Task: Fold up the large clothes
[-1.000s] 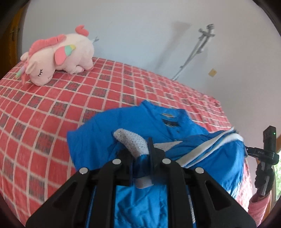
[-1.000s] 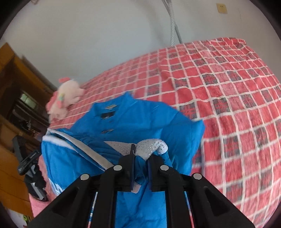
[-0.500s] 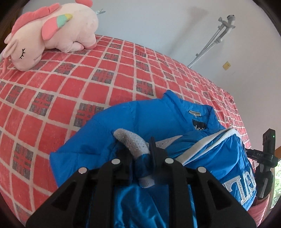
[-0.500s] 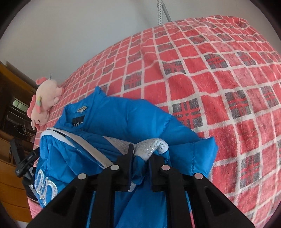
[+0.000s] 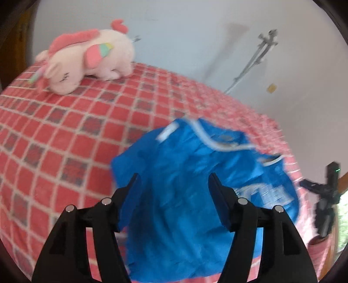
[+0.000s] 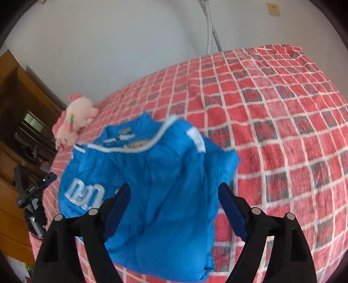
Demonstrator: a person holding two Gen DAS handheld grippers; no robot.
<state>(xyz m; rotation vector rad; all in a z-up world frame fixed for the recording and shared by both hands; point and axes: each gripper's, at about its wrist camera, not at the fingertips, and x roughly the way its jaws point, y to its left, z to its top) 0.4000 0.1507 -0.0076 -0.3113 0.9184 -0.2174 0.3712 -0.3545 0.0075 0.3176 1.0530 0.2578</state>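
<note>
A wide bed fills most of the room, covered in a red sheet checked with white lines and small dark squares. The sheet is a little rumpled toward the far corner. Behind it the wall is plain and pale, with a small yellowish socket plate high up and a metal pole leaning against it.

A pink plush unicorn lies on its belly at the head end of the bed, well apart from everything else. Brown wooden furniture stands along one side of the bed, and a dark camera stand sits by the bed's edge.

The blue jacket lies bunched on the sheet near the bed's side edge, white trim and pale lettering showing.

The left gripper is opening, nothing pinched between its fingers. The right gripper is opening too; the jacket shows in the gap, but its pads are off the cloth.
</note>
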